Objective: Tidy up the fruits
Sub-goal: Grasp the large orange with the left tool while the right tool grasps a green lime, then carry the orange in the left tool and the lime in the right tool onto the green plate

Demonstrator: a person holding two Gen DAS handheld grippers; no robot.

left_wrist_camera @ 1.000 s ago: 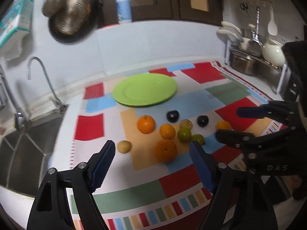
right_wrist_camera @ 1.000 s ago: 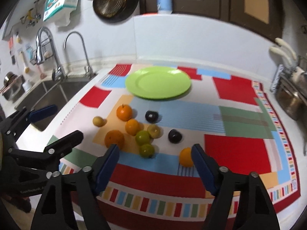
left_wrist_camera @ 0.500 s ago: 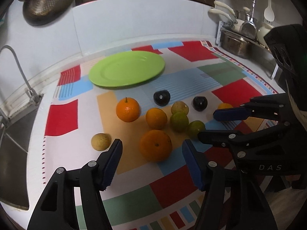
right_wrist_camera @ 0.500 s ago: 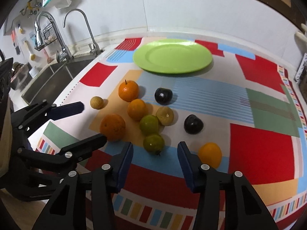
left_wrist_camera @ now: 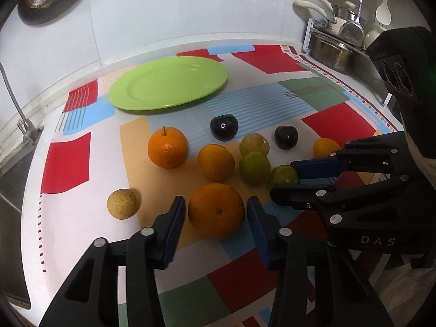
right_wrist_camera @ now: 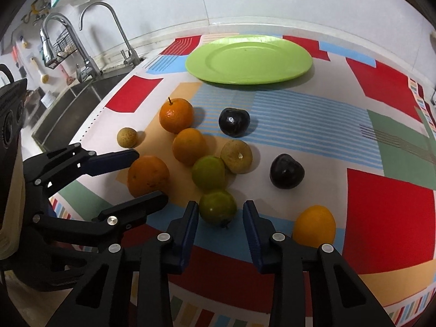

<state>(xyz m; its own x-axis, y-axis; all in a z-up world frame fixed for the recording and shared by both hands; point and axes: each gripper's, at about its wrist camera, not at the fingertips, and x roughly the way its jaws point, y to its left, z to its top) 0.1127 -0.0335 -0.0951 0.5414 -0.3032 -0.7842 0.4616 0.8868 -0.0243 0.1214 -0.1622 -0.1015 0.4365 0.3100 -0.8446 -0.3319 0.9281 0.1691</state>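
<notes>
Several fruits lie on a colourful mat before an empty green plate. My left gripper is open, its jaws on either side of a big orange without visibly touching it; this orange also shows in the right wrist view. My right gripper is open around a green fruit, which also shows in the left wrist view. Other oranges, two dark plums, another green fruit and a small yellow fruit lie around.
A sink with taps lies to the left of the mat. A dish rack with pots stands at the right. A small orange lies to the right of my right gripper. The white wall runs behind the plate.
Both grippers have moved forward and down toward the fruit. Their jaws have narrowed, the left now around the big orange and the right around the green fruit.
</notes>
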